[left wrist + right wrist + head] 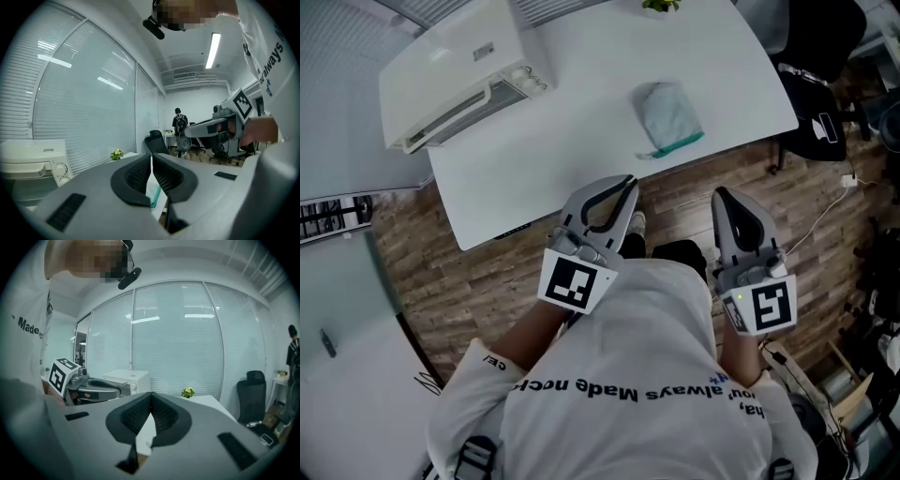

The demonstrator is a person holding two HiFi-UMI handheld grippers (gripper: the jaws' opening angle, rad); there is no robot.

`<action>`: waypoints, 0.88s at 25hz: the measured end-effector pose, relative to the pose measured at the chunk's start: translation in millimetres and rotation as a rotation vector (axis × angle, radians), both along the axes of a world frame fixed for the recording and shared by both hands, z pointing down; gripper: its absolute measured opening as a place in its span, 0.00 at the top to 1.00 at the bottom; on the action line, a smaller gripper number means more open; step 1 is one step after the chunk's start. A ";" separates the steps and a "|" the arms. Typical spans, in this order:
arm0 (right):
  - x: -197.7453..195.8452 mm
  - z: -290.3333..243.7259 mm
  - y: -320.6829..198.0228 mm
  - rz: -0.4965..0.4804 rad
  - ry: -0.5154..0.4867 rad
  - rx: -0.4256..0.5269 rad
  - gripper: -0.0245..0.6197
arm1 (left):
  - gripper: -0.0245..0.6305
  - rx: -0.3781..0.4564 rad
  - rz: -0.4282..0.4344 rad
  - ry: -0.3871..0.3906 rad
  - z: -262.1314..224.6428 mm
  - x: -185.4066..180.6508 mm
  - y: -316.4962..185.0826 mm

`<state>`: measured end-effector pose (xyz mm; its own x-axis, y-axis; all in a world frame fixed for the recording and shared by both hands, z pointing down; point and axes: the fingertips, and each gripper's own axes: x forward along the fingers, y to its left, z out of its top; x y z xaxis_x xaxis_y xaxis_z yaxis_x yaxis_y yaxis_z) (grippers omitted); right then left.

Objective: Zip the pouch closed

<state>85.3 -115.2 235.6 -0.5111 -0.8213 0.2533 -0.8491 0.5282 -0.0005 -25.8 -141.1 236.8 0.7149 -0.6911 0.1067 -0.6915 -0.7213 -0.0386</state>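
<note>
left tool [626, 182], right tool [723, 195] well short of pouch [669, 116]

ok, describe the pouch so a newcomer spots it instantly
On the white table, a white countertop oven sits at the left end. The pouch lies alone toward the right end, near the front edge. It is the only soft item: pale grey-green fabric with a teal strip along its near side.

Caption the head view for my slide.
Left hand-held gripper and right hand-held gripper, both shut, held short of the pouch on the table.
</note>
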 end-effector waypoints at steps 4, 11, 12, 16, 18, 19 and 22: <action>-1.8 27.9 -16.1 -0.006 0.026 -0.040 0.95 | 0.93 -0.047 -0.019 -0.039 38.0 4.0 -21.2; -2.3 91.9 -38.8 -0.019 0.050 -0.131 0.92 | 0.93 -0.131 -0.012 -0.143 114.8 17.7 -48.0; -2.2 102.8 -40.5 -0.022 0.054 -0.144 0.92 | 0.93 -0.144 -0.002 -0.158 126.3 21.4 -48.6; -4.6 146.9 -46.6 -0.042 0.093 -0.186 0.91 | 0.93 -0.173 0.028 -0.238 168.0 36.0 -50.6; -6.0 168.0 -51.6 -0.051 0.115 -0.208 0.89 | 0.93 -0.177 0.035 -0.280 186.4 42.1 -55.5; -7.0 177.6 -54.1 -0.056 0.123 -0.220 0.89 | 0.93 -0.181 0.040 -0.298 195.1 44.9 -58.1; -11.7 201.4 -61.1 -0.075 0.139 -0.248 0.88 | 0.93 -0.196 0.059 -0.342 218.7 51.7 -64.6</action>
